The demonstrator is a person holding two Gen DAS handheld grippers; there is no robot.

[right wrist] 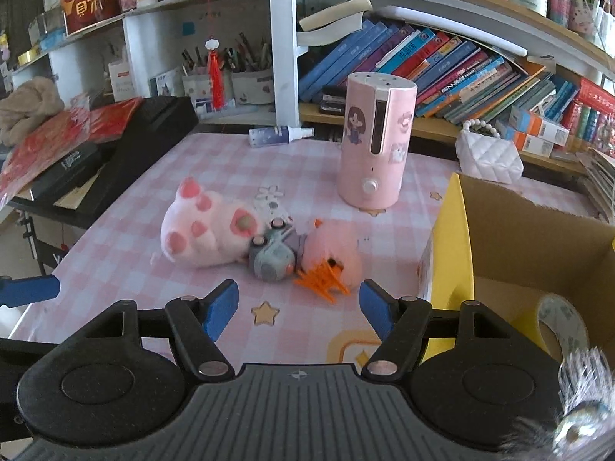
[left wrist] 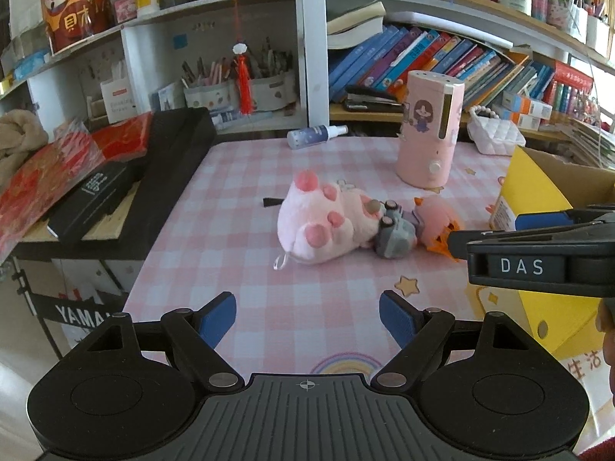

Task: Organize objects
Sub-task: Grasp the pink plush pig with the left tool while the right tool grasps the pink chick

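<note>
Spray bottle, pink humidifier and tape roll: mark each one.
spray bottle (right wrist: 277, 135), right wrist view, on its blue body.
pink humidifier (right wrist: 374, 146), right wrist view, on its front wall.
tape roll (right wrist: 563, 324), right wrist view, on its side face.

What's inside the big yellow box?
In the cardboard box lies a roll of clear tape on the bottom. The near corner is hidden behind the right gripper's body and something fluffy, so more could be there.

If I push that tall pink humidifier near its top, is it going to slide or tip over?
The pink humidifier stands upright and is tall for its base, so a high push would probably tip it. Its shell looks smooth and hard, so blue claw pads could slip. How full it is can't be seen; it may be heavier than it looks. Pushing low, near the knob, seems safer.
</note>
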